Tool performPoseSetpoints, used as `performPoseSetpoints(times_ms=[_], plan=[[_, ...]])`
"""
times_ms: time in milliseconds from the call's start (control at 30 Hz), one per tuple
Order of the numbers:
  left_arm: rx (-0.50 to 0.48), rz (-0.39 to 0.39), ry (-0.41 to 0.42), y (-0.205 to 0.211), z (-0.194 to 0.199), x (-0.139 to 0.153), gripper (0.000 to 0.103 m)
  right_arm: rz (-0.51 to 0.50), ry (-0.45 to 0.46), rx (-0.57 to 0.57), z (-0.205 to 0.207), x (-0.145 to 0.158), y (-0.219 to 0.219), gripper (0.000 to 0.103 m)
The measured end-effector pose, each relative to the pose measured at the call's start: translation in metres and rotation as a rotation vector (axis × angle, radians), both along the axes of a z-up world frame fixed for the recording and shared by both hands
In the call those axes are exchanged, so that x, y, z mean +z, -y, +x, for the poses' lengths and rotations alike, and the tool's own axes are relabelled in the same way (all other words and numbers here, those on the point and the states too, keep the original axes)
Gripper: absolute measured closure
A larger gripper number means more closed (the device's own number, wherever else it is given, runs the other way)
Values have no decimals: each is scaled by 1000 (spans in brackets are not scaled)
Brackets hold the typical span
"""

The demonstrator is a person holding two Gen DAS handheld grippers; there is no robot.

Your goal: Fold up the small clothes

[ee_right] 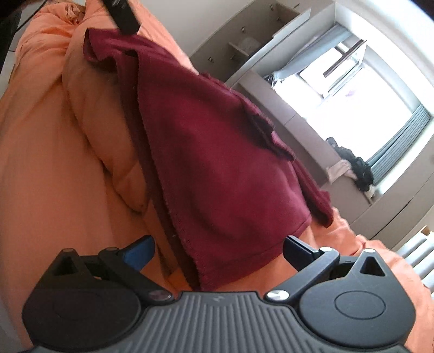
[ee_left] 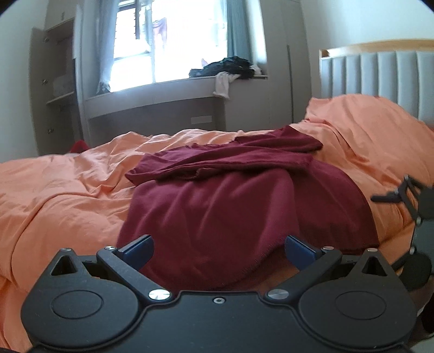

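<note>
A dark red shirt lies partly folded on the orange duvet, its sleeves laid across the upper part. My left gripper stands open at the shirt's near hem; the blue pads flank the cloth without pressing on it. In the right wrist view, rolled sideways, the same shirt drapes over the duvet. My right gripper is open around the shirt's near corner. Part of the right gripper shows at the left wrist view's right edge. The left gripper shows at the shirt's far corner.
A grey padded headboard stands at the right behind an orange-covered pillow. The window sill carries a heap of dark and pale clothes. An open cabinet stands left. A small red item lies past the bed's far edge.
</note>
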State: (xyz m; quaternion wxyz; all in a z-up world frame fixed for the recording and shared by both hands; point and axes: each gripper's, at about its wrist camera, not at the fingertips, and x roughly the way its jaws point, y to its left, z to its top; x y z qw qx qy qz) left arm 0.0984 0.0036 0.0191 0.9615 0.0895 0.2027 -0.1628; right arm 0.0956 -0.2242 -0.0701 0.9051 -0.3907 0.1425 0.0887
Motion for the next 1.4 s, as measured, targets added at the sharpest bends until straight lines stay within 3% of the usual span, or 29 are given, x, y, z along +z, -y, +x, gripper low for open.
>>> performPoseSetpoints(times_ms=[100,167,233,300,567,733,833,933,1100,1167,1333,1400], plan=[[-18,28,4,6,-4,-6,1,-2,17,1,-3,4,0,32],[-29,42,7,11,-4,-9,1,57,-6,1,-5,11,4,54],[-41,63,15,16,-4,-12,1,148,-22,-1,-8,22,12,85],[-55,93,31,21,-5,-15,1,230,5,-6,-13,36,21,95],[-83,175,46,49,0,-30,1,482,210,2,-37,88,61,96],[2,231,119,62,6,-33,1,641,173,-6,-36,98,80,96],[62,247,136,63,12,-32,3,647,170,0,-35,98,86,96],[61,235,128,61,13,-32,4,658,176,7,-36,99,88,96],[106,313,176,66,13,-31,19,648,203,1,-43,98,83,96],[139,313,165,60,16,-27,34,638,217,-2,-44,97,81,96],[209,341,129,36,22,-17,51,615,228,-7,-46,95,77,96],[220,363,120,29,22,-17,63,612,231,-13,-46,94,76,96]])
